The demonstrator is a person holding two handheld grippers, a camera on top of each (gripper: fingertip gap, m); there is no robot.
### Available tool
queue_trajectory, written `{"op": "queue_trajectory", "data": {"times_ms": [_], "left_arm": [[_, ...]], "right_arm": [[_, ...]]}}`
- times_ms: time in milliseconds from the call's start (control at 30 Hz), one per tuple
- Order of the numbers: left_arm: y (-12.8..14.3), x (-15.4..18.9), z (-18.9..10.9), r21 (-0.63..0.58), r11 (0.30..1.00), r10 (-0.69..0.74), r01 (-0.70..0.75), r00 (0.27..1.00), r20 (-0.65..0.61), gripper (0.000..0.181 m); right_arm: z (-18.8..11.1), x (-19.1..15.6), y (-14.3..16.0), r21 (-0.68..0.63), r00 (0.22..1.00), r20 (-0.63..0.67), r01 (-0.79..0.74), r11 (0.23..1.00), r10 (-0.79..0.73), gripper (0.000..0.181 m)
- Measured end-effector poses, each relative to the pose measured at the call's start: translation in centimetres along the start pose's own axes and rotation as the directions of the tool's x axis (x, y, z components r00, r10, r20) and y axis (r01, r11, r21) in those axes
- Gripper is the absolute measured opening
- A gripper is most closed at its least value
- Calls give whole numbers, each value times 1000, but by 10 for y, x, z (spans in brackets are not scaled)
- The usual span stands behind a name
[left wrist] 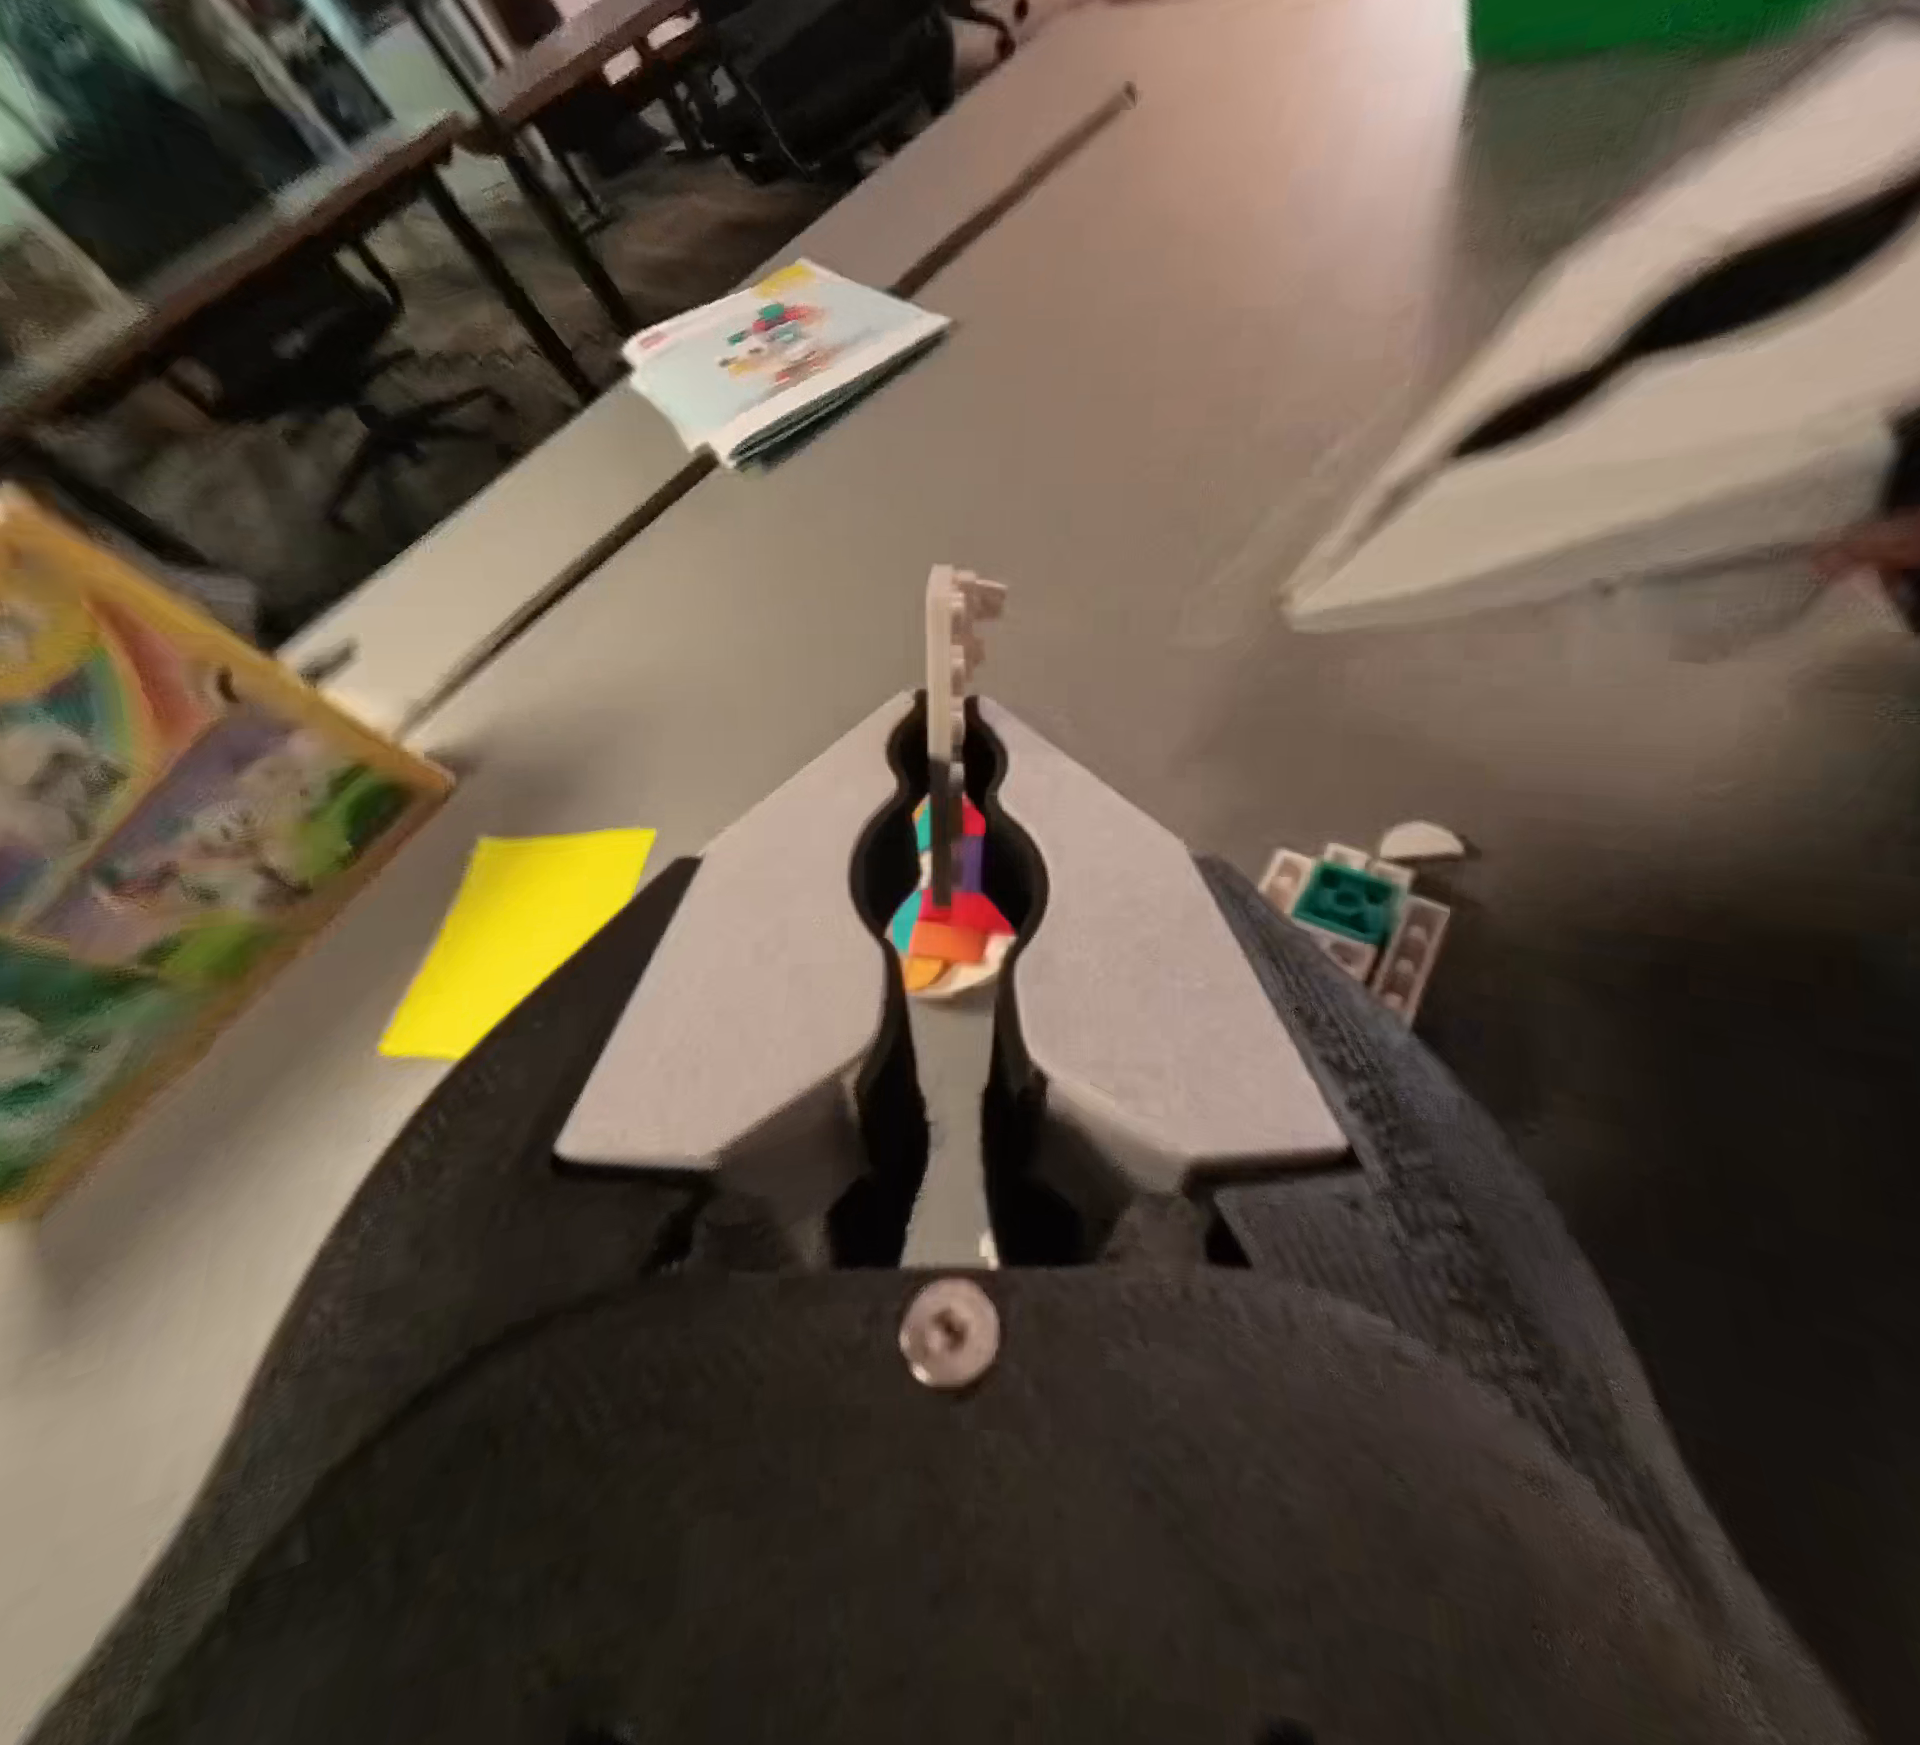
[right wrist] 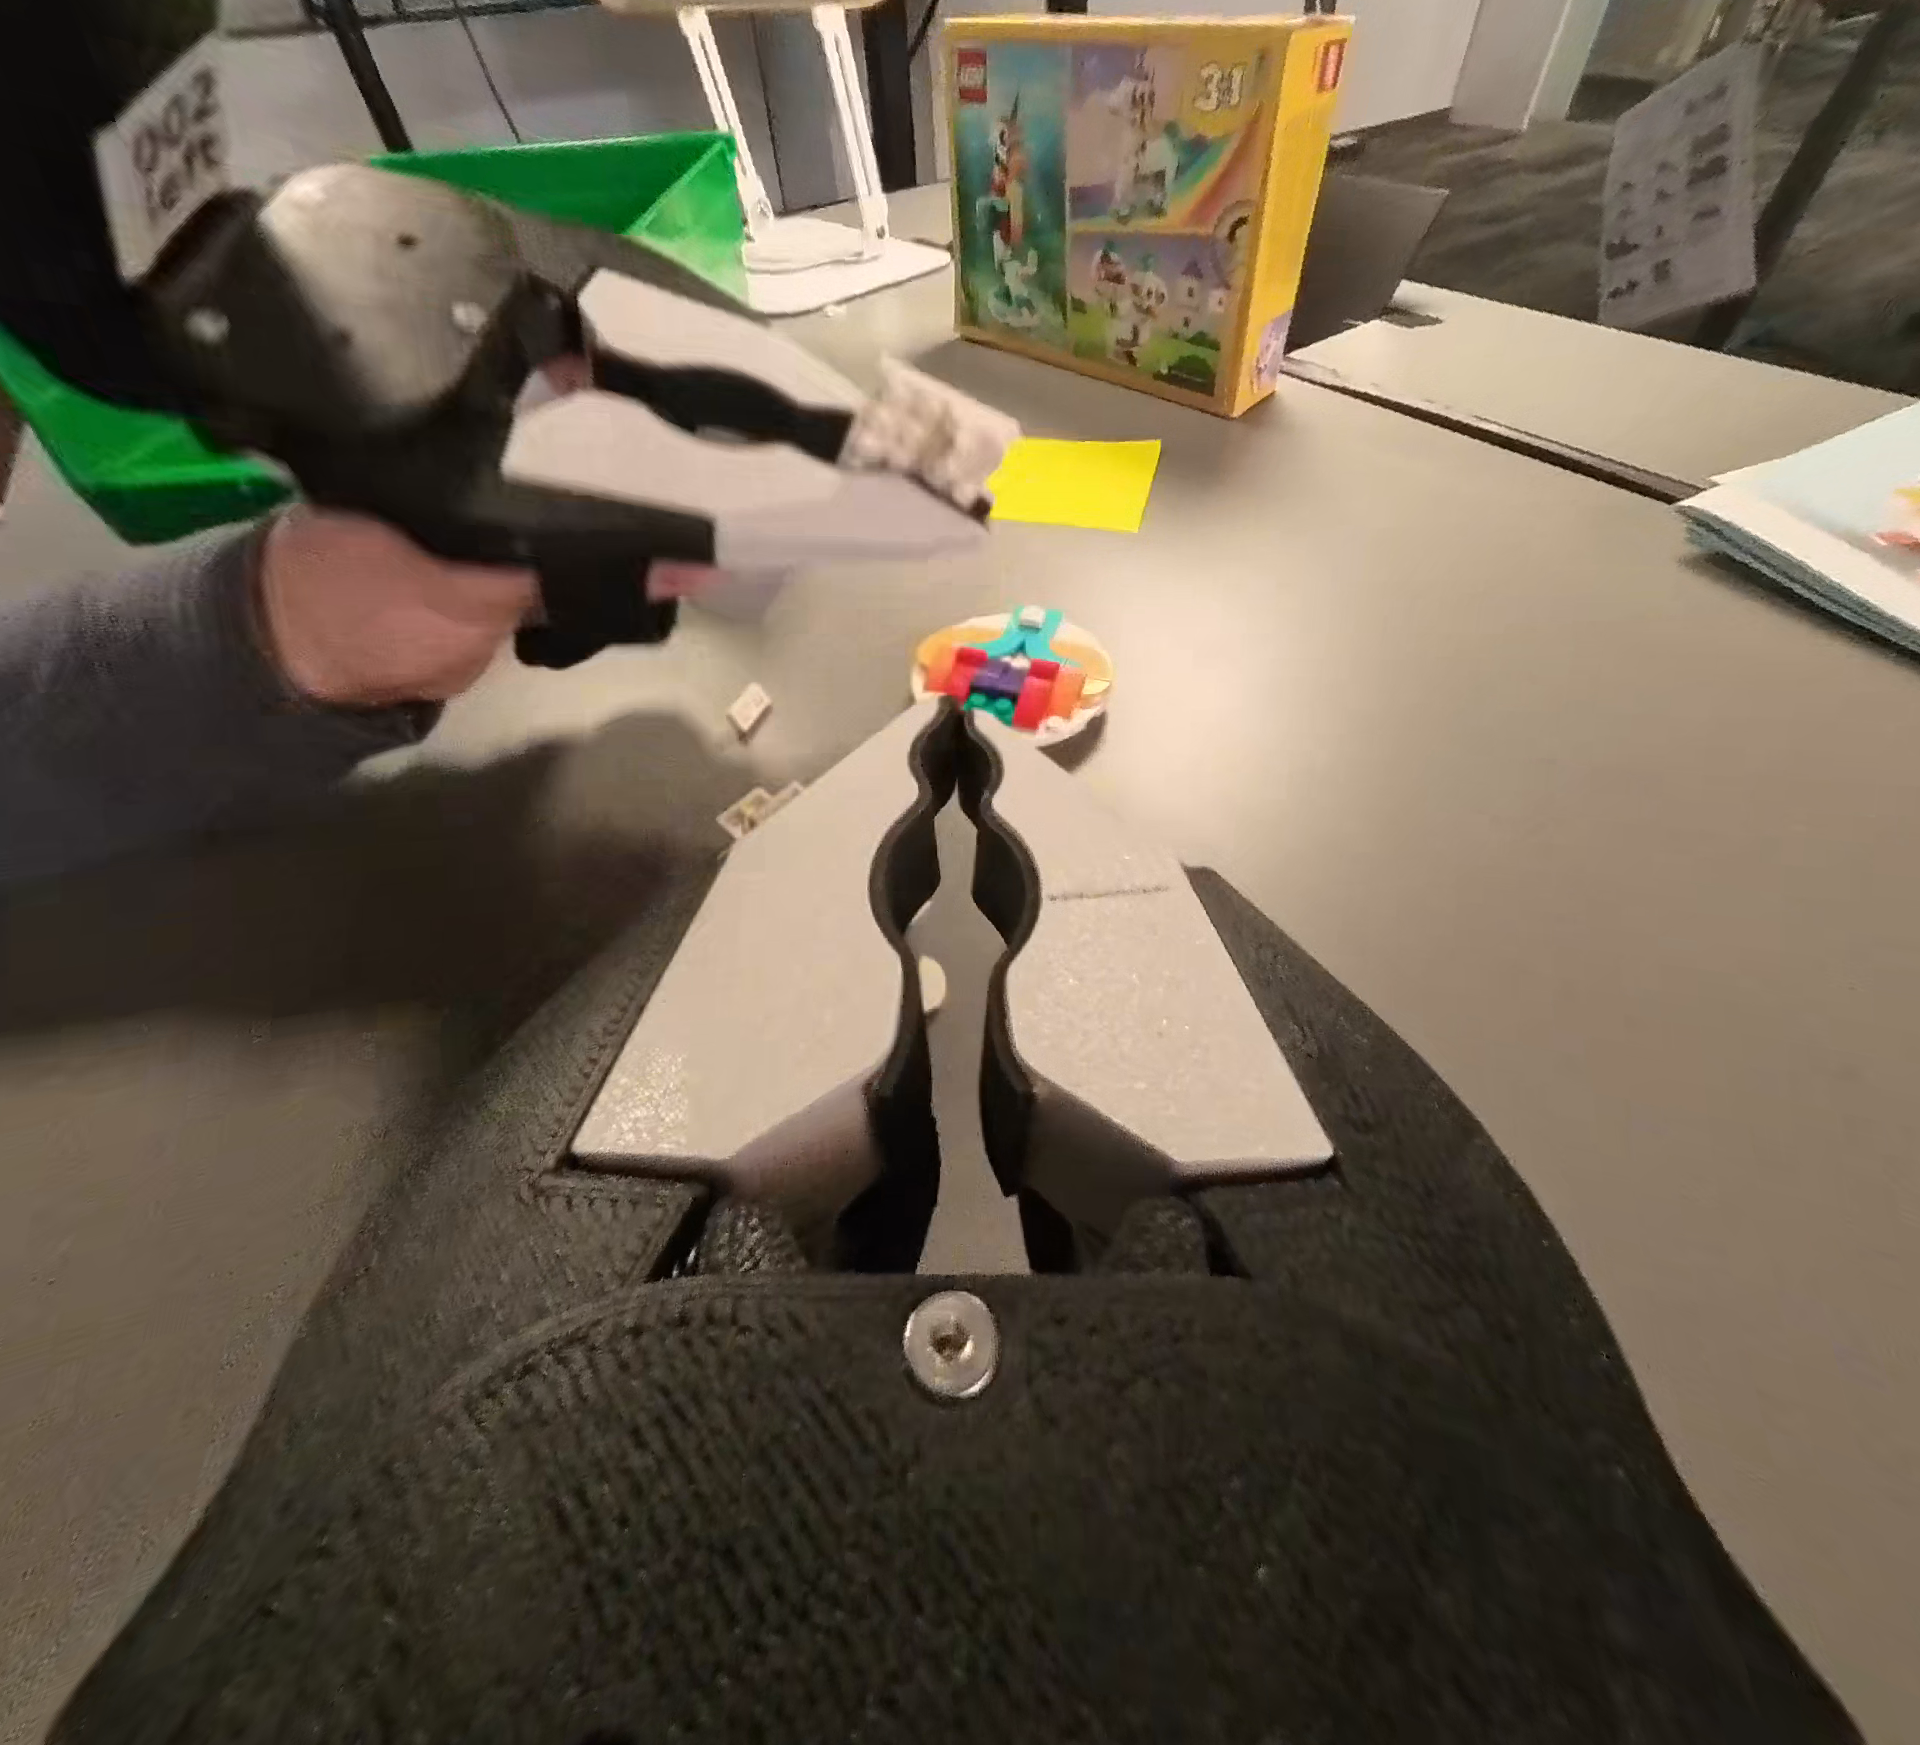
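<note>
The left gripper (left wrist: 948,719) clamps a grey studded plate (left wrist: 954,646) above the desk (right wrist: 1455,760), while the right gripper (right wrist: 954,727), closed and empty, points at a colourful brick model (right wrist: 1013,675) near a yellow note (right wrist: 1075,482).

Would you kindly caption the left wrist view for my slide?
Left gripper clamps an upright grey studded plate above a colourful brick model.

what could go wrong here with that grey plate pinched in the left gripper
1. The left gripper pinches the grey studded plate only by its lower edge, most of it sticking out, so it may pivot or slip.
2. The right gripper, jaws nearly closed, sits right at the colourful brick model and could nudge it.
</note>
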State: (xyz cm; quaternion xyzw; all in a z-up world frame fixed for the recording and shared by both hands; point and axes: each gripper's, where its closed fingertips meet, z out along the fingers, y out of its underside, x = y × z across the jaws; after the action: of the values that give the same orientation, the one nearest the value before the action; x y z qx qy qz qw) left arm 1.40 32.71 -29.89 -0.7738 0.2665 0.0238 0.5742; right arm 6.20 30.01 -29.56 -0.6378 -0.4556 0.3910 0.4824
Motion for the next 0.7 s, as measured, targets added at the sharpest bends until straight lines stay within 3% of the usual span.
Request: {"op": "queue_trajectory", "data": {"times_ms": [67, 267, 400, 633, 700], "left_arm": [[-2, -9, -6, 44, 989, -137, 139, 989, -54, 3], [-8, 18, -1, 50, 992, -106, 115, 983, -151, 3], [-13, 29, 1, 67, 997, -18, 28, 990, -143, 3], [-15, 39, 3, 64, 993, 105, -99, 989, -101, 3], [-15, 38, 3, 50, 979, 199, -197, 979, -50, 3]], "right_arm": [[2, 0, 0, 0, 1000, 7, 4, 1000, -4, 0], [1, -2, -18, 117, 1000, -6, 23, 993, -22, 5], [1, -1, -25, 164, 990, 55, -140, 976, 133, 7], [3, 0, -23, 164, 976, 64, -214, 963, 206, 3], [2, 1, -21, 154, 970, 65, -241, 958, 233, 0]]}}
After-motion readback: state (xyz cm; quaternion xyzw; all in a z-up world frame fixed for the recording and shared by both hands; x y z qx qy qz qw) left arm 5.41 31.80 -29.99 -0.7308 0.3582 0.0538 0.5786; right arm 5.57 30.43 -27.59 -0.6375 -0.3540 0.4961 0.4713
